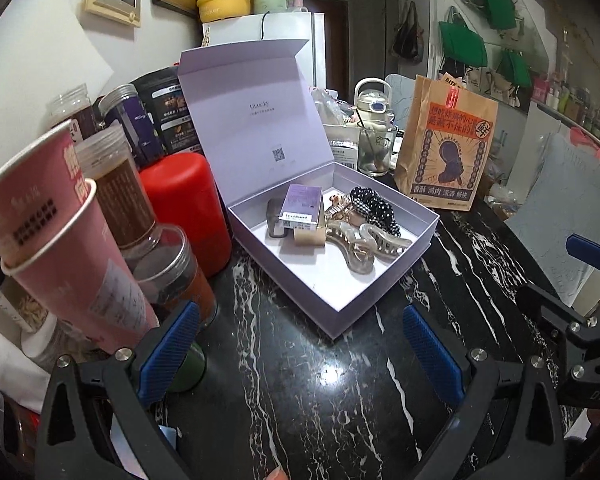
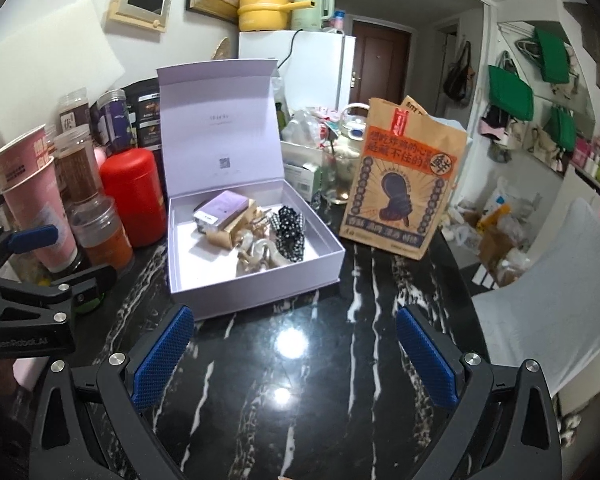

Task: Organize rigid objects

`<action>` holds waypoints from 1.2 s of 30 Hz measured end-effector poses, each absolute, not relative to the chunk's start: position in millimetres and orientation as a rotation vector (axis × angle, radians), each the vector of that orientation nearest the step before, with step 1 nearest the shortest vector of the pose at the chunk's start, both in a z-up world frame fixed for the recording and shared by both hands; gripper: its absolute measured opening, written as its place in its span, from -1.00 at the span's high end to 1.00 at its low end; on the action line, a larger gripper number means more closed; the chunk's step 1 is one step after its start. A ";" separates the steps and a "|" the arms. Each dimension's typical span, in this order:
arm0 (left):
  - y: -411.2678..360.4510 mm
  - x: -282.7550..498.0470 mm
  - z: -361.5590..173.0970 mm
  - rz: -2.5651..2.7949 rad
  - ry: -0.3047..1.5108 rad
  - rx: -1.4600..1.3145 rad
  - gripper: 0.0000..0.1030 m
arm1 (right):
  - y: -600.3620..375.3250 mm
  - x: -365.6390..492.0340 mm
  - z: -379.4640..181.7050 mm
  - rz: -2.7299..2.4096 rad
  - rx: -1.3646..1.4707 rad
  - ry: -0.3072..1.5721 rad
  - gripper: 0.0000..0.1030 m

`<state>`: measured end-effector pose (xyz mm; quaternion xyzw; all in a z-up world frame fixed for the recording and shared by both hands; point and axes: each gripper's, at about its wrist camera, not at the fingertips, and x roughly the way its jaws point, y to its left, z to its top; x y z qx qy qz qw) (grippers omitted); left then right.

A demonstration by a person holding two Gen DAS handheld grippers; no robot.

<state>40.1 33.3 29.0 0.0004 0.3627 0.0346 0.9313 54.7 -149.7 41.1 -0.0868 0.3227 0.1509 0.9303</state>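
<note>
Both grippers hang over the black marble table (image 2: 300, 380), and neither has anything in it. The left gripper (image 1: 300, 354) has its blue-padded fingers (image 1: 168, 354) spread wide, bare tabletop between them. The right gripper (image 2: 296, 356) is the same, fingers (image 2: 428, 360) splayed apart and empty.

Straight ahead at twelve o'clock from both sits the lilac gift box (image 1: 384, 280), lid (image 1: 252, 120) standing upright at its far edge. Inside, the items crowd toward the back half. There's a small purple carton (image 1: 302, 204) lying across a beige box (image 1: 310, 236), with a dark grey item (image 1: 276, 220) tucked at its nine o'clock side; what that one is, I cannot tell. A translucent claw hair clip (image 1: 364, 244) lies at the carton's four o'clock, touching it. A black-and-white dotted scrunchie (image 1: 374, 206) sits behind the clip, against the far wall. The near corner of the box floor is bare white.

At nine o'clock of the box stands a red canister (image 1: 188, 208), just beside the box wall. Further toward eight o'clock, stacked pink paper cups (image 1: 60, 240) and clear plastic jars (image 1: 112, 184) cluster together. At two o'clock of the box, a printed brown paper bag (image 1: 446, 148) stands upright, with a glass cup (image 1: 376, 148) between it and the lid. In the right wrist view the left gripper shows at nine o'clock, near the cups.
</note>
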 end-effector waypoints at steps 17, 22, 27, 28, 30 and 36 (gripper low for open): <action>28.3 38.5 26.7 0.051 0.753 0.019 -0.99 | -146.7 50.8 37.3 0.281 -0.185 0.667 -0.99; 28.2 38.3 26.7 0.049 0.754 0.018 -0.99 | -145.8 50.0 37.8 0.283 -0.194 0.663 -0.99; 28.5 38.5 26.4 0.054 0.758 0.019 -0.99 | -145.3 50.3 37.7 0.282 -0.194 0.666 -0.99; 28.7 38.4 26.1 0.055 0.760 0.018 -0.99 | -145.3 50.2 37.5 0.280 -0.195 0.668 -0.99; 29.1 37.8 25.7 0.056 0.761 0.015 -0.99 | -144.8 50.5 37.4 0.279 -0.198 0.668 -0.99; 29.6 37.7 24.7 0.050 0.769 0.022 -0.99 | -143.4 51.7 35.0 0.274 -0.206 0.676 -0.99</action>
